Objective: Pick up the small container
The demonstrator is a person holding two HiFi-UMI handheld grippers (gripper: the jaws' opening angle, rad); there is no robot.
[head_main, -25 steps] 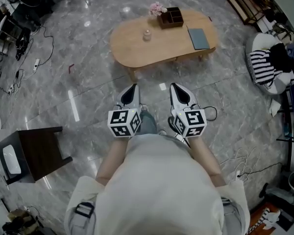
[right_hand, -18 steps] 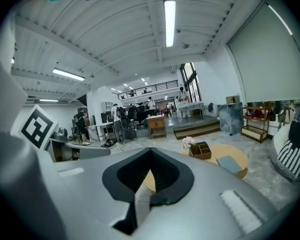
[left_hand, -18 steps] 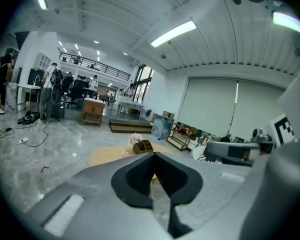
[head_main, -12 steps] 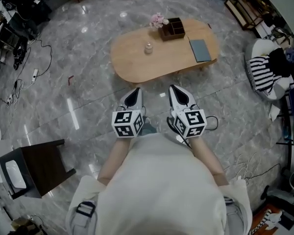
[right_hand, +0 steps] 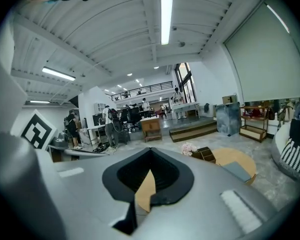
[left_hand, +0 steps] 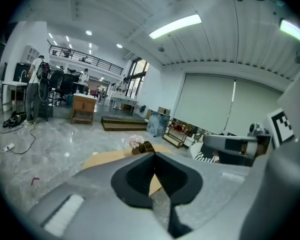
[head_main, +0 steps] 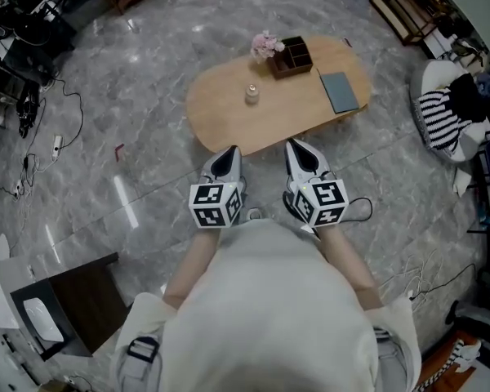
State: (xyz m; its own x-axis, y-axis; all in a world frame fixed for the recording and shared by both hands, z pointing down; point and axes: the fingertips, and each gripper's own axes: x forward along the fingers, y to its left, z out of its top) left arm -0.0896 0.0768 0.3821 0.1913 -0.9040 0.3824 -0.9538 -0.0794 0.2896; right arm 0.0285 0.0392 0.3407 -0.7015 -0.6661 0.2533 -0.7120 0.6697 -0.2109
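In the head view the step in hand looks like the approach. To do it well, I would square up to the bench (head_main: 220,117) and part 1 pair of fingers before reaching, because the small container (head_main: 251,94), a little clear jar, would tip easily if nudged. It stands upright and alone near the bench's middle, apart from the wooden box (head_main: 294,55), the flowers (head_main: 265,46) and the grey book (head_main: 340,91) toward the bench's far and right parts. The left gripper (head_main: 227,155) and right gripper (head_main: 298,149) hang side by side at the bench's near edge, with the jar ahead of them and between their lines, well apart from both. In the left gripper view the fingers (left_hand: 132,181) are closed together with nothing between them; the bench shows beyond, but I cannot make out the jar. In the right gripper view the 2 fingers likewise meet, empty, with the bench beyond them and no jar to be seen.
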